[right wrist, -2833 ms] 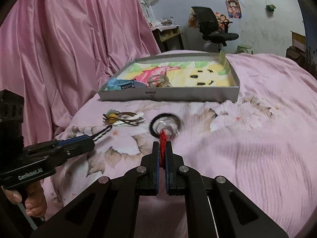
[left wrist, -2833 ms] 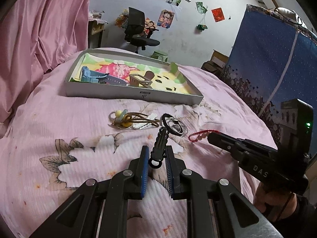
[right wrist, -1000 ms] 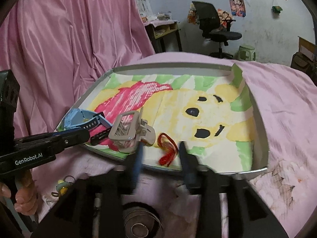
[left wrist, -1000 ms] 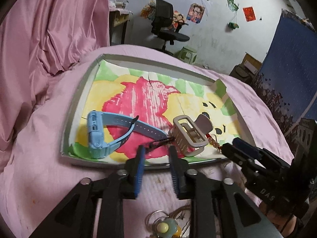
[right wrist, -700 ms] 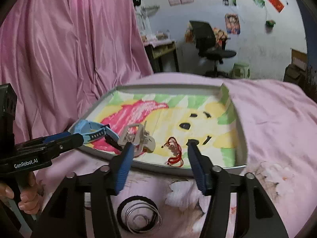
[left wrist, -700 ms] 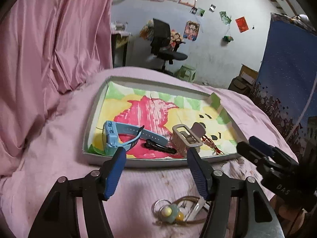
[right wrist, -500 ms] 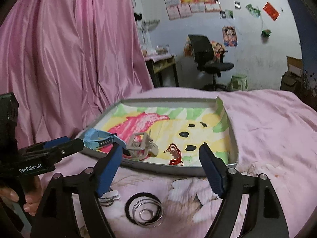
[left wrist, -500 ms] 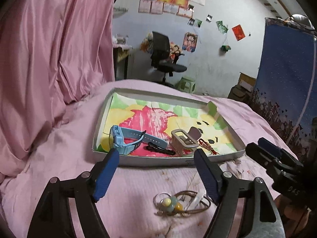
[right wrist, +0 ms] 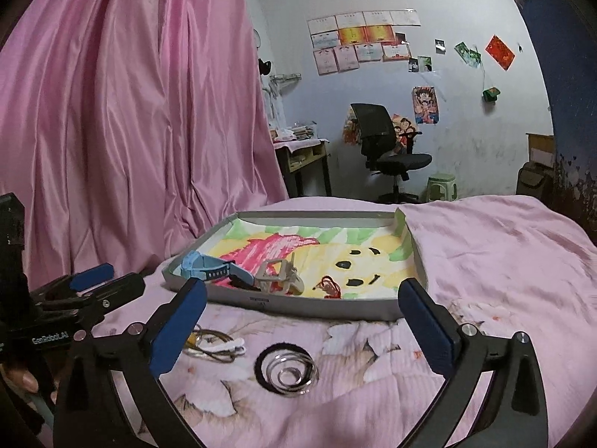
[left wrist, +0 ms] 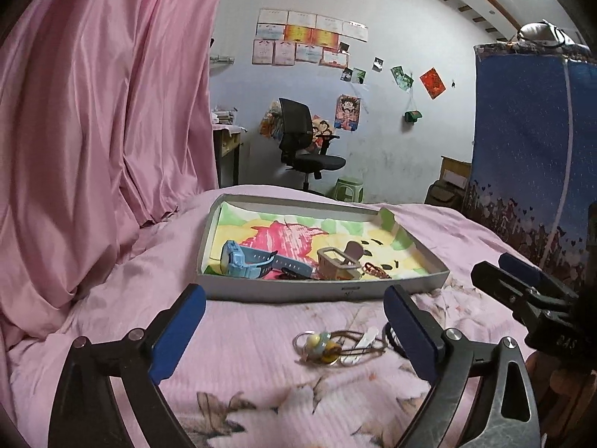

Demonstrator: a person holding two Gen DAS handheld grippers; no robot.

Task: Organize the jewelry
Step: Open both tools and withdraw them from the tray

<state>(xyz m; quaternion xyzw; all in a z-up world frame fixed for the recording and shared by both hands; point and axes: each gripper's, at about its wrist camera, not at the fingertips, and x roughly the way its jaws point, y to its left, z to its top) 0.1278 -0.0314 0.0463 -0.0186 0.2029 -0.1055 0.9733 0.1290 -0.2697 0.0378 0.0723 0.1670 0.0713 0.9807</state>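
My left gripper (left wrist: 294, 330) has its blue-padded jaws spread wide, having just been opening, with nothing between the pads. It hangs above the pink floral bedspread (left wrist: 253, 339), short of the tray (left wrist: 324, 293). My right gripper (right wrist: 302, 323) is likewise spread wide after opening, and it grips nothing.

The tray is a shallow grey box with a coloured cartoon drawing lining its floor. It rests on the bedspread ahead of both grippers. Contents of the tray, along the near wall:
- A light blue watch (left wrist: 242, 261) lies at the left end, its strap curled.
- A black hair clip (right wrist: 244, 283) lies just beside the watch strap.
- A beige claw clip (left wrist: 337, 263) stands right of the watch.
- A red cord bracelet (right wrist: 330, 285) lies just right of the claw clip, on the yellow part of the drawing.

Items outside the tray, on the bedspread:
- A bundle of rings and brown cord with a green and yellow bead (left wrist: 335, 347) lies between my left jaws in the left view, below the pads and not touched.
- A black hair band with silver rings inside it (right wrist: 286, 371) lies between my right jaws in the right view, also untouched.

A pink curtain (right wrist: 130, 112) hangs at the left. A black office chair (left wrist: 302, 145) stands by the far wall.
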